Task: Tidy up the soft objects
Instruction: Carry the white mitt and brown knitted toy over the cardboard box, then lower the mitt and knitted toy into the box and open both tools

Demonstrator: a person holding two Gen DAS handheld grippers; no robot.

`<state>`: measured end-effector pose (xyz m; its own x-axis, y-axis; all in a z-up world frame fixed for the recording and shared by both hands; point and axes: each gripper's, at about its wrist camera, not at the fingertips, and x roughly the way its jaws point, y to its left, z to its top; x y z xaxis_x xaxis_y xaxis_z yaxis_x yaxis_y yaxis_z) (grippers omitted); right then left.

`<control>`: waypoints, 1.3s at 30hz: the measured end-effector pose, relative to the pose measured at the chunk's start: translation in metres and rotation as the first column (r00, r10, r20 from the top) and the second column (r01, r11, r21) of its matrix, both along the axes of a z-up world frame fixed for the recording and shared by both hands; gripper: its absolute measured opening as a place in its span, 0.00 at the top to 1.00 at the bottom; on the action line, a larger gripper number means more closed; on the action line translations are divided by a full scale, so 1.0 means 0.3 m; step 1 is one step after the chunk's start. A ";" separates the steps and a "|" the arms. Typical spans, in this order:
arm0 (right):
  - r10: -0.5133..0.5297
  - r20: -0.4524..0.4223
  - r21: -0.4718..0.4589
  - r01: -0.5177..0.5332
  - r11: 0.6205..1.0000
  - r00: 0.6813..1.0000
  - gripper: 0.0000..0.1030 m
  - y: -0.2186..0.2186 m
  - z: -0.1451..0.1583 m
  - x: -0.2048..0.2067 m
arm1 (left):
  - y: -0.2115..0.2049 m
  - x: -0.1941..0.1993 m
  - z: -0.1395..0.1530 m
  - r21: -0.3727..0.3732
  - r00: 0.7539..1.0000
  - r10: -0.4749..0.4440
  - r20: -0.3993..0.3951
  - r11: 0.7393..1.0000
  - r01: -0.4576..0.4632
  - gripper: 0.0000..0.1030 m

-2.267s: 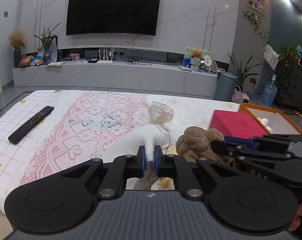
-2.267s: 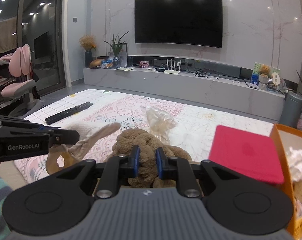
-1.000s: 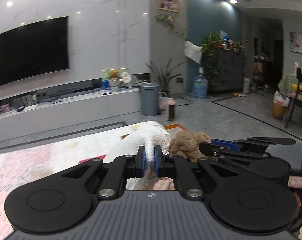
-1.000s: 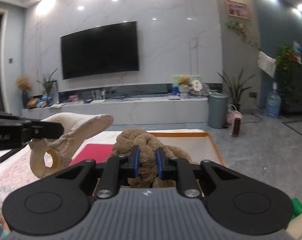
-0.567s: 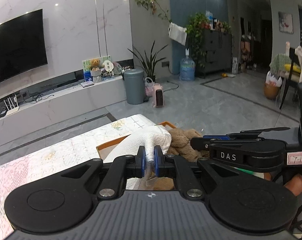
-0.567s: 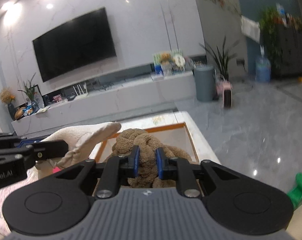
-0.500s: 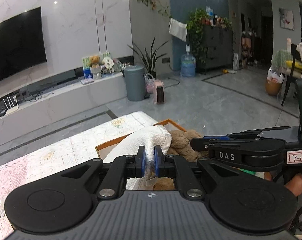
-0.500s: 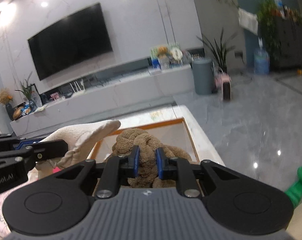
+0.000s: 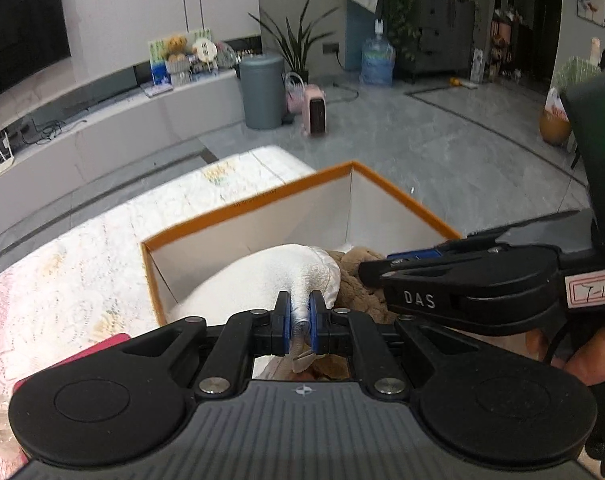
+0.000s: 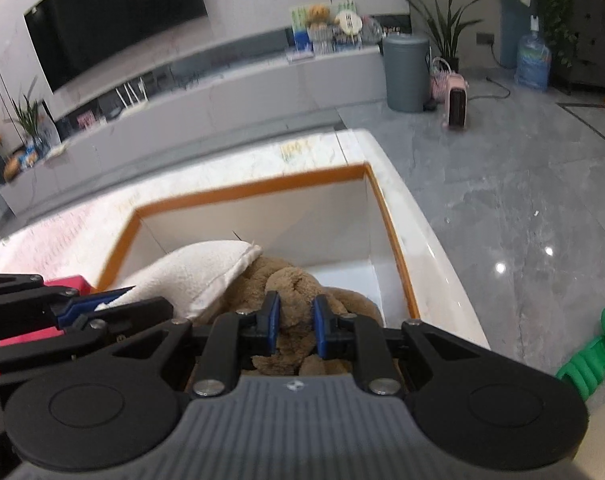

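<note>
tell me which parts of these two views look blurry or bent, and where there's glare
Left wrist view: the left tongs and white plush are sharp, the orange-rimmed box slightly smeared, and the TV bench bows from the fisheye lens. Right wrist view: the right tongs on the brown plush are crisp, the background is motion-blurred, and light glints off the glossy floor.
</note>
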<state>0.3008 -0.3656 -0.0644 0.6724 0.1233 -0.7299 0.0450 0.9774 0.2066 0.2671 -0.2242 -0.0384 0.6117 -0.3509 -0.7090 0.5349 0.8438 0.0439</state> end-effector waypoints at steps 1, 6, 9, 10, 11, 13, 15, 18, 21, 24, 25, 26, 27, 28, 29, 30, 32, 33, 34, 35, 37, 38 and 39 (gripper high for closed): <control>0.004 -0.008 -0.008 -0.004 1.000 1.000 0.85 0.002 -0.009 0.012 | -0.006 0.005 -0.009 0.011 1.000 -0.002 -0.007 1.000 0.002 0.91; 0.048 -0.021 -0.082 -0.049 0.995 0.999 0.84 0.026 -0.027 0.052 | -0.019 0.022 -0.059 0.049 0.998 0.007 -0.069 0.999 -0.004 0.91; 0.056 -0.042 -0.072 -0.059 0.996 0.998 0.83 0.018 -0.035 0.067 | -0.023 0.043 -0.070 0.058 0.995 0.016 -0.098 0.998 -0.011 0.91; 0.057 -0.046 -0.074 -0.061 0.995 0.997 0.83 0.019 -0.034 0.070 | -0.025 0.048 -0.076 0.064 0.993 0.019 -0.112 0.998 -0.012 0.91; 0.062 -0.057 -0.079 -0.066 0.995 0.996 0.82 0.020 -0.038 0.075 | -0.024 0.054 -0.081 0.069 0.992 0.024 -0.123 0.997 -0.015 0.90; 0.071 -0.072 -0.093 -0.077 0.993 0.995 0.80 0.031 -0.041 0.079 | -0.021 0.044 -0.086 0.076 0.992 0.022 -0.124 0.997 -0.013 0.89; 0.076 -0.071 -0.110 -0.084 0.990 0.995 0.78 0.041 -0.039 0.076 | -0.015 0.035 -0.074 0.068 0.992 0.023 -0.124 0.998 -0.014 0.84; 0.077 -0.065 -0.123 -0.085 0.989 0.995 0.75 0.048 -0.036 0.062 | -0.005 0.026 -0.057 0.057 0.992 0.021 -0.126 0.998 -0.014 0.73; 0.085 -0.060 -0.121 -0.092 0.988 0.995 0.70 0.050 -0.020 0.047 | 0.007 0.007 -0.034 0.055 0.994 0.017 -0.104 0.998 -0.011 0.55; 0.097 -0.050 -0.129 -0.102 0.986 0.994 0.61 0.056 0.011 0.026 | 0.024 -0.007 -0.004 0.038 0.995 0.012 -0.096 0.999 -0.008 0.52; 0.101 -0.043 -0.129 -0.105 0.986 0.994 0.60 0.057 0.027 0.015 | 0.030 -0.018 0.007 0.037 0.996 0.010 -0.093 0.999 -0.007 0.51; 0.105 -0.038 -0.131 -0.109 0.985 0.994 0.60 0.058 0.040 0.006 | 0.036 -0.028 0.018 0.037 0.996 0.007 -0.088 0.999 -0.004 0.51; 0.107 -0.036 -0.139 -0.111 0.984 0.994 0.59 0.061 0.056 -0.007 | 0.042 -0.036 0.029 0.037 0.997 0.005 -0.083 0.999 -0.002 0.51; 0.107 -0.035 -0.150 -0.111 0.982 0.994 0.55 0.067 0.070 -0.016 | 0.049 -0.046 0.042 0.035 0.997 0.003 -0.081 0.999 0.000 0.49; 0.108 -0.032 -0.162 -0.112 0.980 0.994 0.53 0.072 0.083 -0.031 | 0.056 -0.055 0.054 0.032 0.997 0.000 -0.082 0.999 0.003 0.49; 0.109 -0.029 -0.169 -0.113 0.979 0.994 0.50 0.076 0.094 -0.044 | 0.067 -0.067 0.066 0.028 0.996 -0.002 -0.084 1.000 0.005 0.49; 0.113 -0.031 -0.175 -0.117 0.978 0.993 0.50 0.085 0.112 -0.073 | 0.083 -0.091 0.087 0.028 0.996 -0.001 -0.087 1.000 0.004 0.49; 0.113 -0.035 -0.173 -0.118 0.978 0.993 0.50 0.088 0.120 -0.091 | 0.088 -0.098 0.094 0.031 0.996 0.003 -0.087 1.000 0.000 0.49; 0.115 -0.037 -0.167 -0.120 0.979 0.993 0.50 0.091 0.126 -0.105 | 0.096 -0.109 0.103 0.031 0.996 0.008 -0.086 0.999 -0.006 0.49; 0.116 -0.040 -0.163 -0.121 0.979 0.992 0.50 0.095 0.134 -0.121 | 0.104 -0.121 0.109 0.029 0.996 0.008 -0.087 1.000 -0.006 0.49; 0.116 -0.050 -0.167 -0.123 0.978 0.992 0.50 0.106 0.147 -0.154 | 0.129 -0.149 0.123 0.021 0.995 0.008 -0.095 1.000 -0.006 0.49; 0.119 -0.054 -0.171 -0.127 0.977 0.991 0.50 0.114 0.152 -0.171 | 0.139 -0.162 0.128 0.020 0.995 0.011 -0.103 1.000 -0.009 0.49; 0.122 -0.064 -0.176 -0.132 0.975 0.990 0.50 0.124 0.156 -0.189 | 0.151 -0.176 0.133 0.018 0.994 0.013 -0.112 1.000 -0.011 0.49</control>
<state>0.2441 -0.3283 -0.0176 0.6202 0.0690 -0.7814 -0.0760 0.9967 0.0277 0.2143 -0.1788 0.0017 0.5322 -0.3313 -0.7791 0.5270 0.8499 -0.0013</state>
